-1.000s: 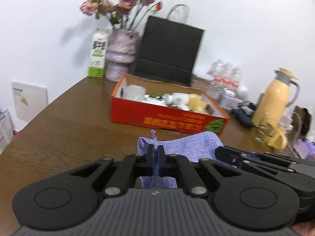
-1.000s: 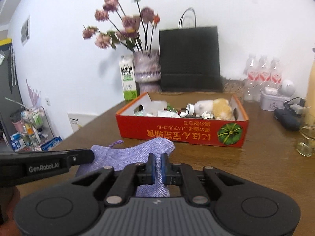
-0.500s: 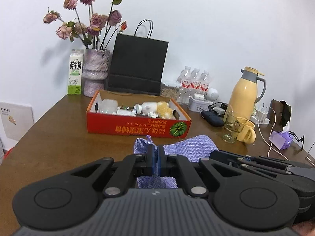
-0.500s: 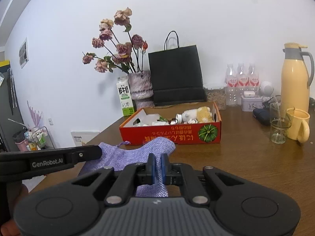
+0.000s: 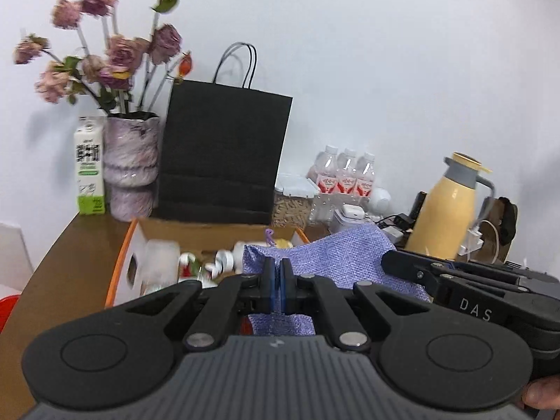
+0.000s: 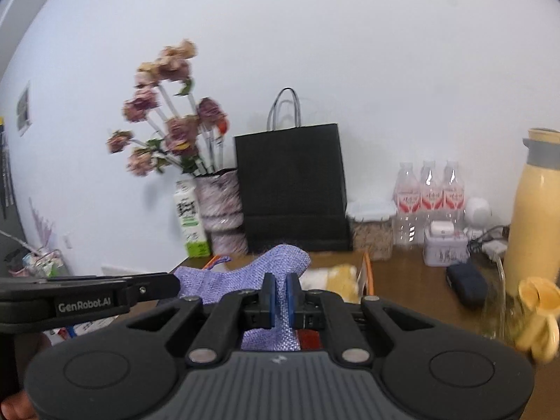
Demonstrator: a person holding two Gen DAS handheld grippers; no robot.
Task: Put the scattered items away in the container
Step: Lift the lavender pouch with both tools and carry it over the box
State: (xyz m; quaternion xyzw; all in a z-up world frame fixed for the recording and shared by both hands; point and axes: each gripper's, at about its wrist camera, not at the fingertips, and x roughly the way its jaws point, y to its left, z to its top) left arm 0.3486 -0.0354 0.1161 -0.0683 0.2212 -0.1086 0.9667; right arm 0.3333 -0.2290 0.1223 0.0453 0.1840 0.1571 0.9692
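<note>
Left gripper [image 5: 276,288]: pinching purple woven pouch [image 5: 329,262].
Right gripper [image 6: 281,299]: pinching same pouch.
Pouch: above orange cardboard box [image 5: 120,259].
Left view only: jumbled box contents.
Right view only: glass cup [image 6: 497,308].

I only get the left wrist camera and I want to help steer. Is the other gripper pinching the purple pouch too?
Observer: Yes. In the right wrist view, the right gripper has its blue pads shut on the purple pouch.
Operator: Is there anything on that side we could bump into?
Observer: A yellow mug and a clear glass stand on the table, to the right of the red cardboard box.
Operator: Anything else over there?
Observer: A dark blue case lies on the table just beyond the glass.
</note>
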